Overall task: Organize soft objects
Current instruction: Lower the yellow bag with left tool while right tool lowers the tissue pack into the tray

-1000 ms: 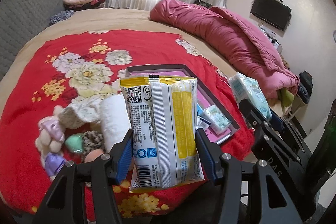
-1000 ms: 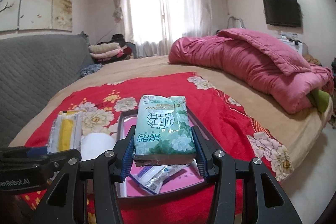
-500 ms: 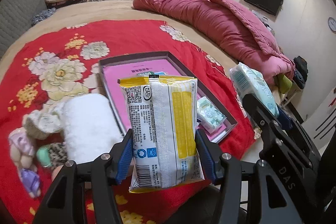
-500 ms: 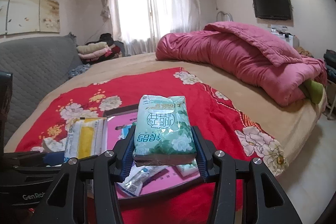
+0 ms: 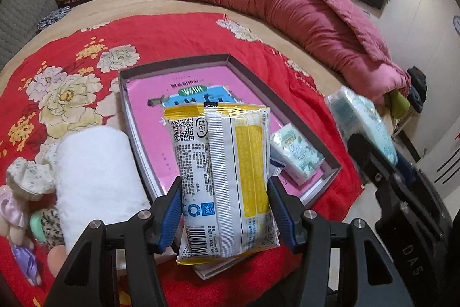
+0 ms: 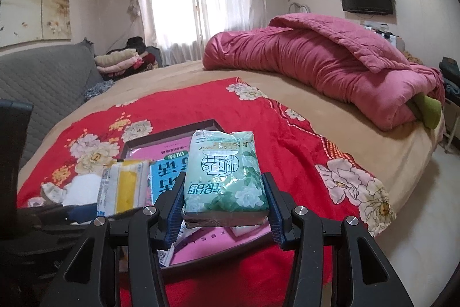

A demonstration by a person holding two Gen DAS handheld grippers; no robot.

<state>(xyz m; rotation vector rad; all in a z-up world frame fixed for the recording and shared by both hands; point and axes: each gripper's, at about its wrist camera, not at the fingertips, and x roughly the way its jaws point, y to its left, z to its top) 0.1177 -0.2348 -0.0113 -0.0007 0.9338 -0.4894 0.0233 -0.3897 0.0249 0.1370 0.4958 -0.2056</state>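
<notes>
1. The left tongs (image 5: pixel 224 209) are clamped on a yellow-and-white wipes packet (image 5: pixel 227 177), held upright with its printed back and QR code facing the camera, above the near edge of the tray.
2. The right tongs (image 6: pixel 224 206) grip a green floral tissue pack (image 6: pixel 225 177) by its two long sides, held off the bed over the tray's near right part.
3. Below both lies a shallow dark-rimmed tray (image 5: pixel 247 75) with a pink floor, resting on a red floral blanket (image 5: pixel 161 33) spread on the bed.
4. Inside the tray are a blue-labelled flat packet (image 5: pixel 198 97) and, toward its right corner, a small pale-green tissue packet (image 5: pixel 296 154).
5. Just left of the tray, on the blanket, sits a rolled white towel (image 5: pixel 95 174); a small soft doll (image 5: pixel 17 206) lies beside it, touching the towel's left side.
6. In the right view the left tongs' packet (image 6: pixel 123 189) appears at the left, close to the tray's left rim.
7. A rumpled pink quilt (image 6: pixel 322 62) is heaped at the far side of the bed, well apart from the tray.
</notes>
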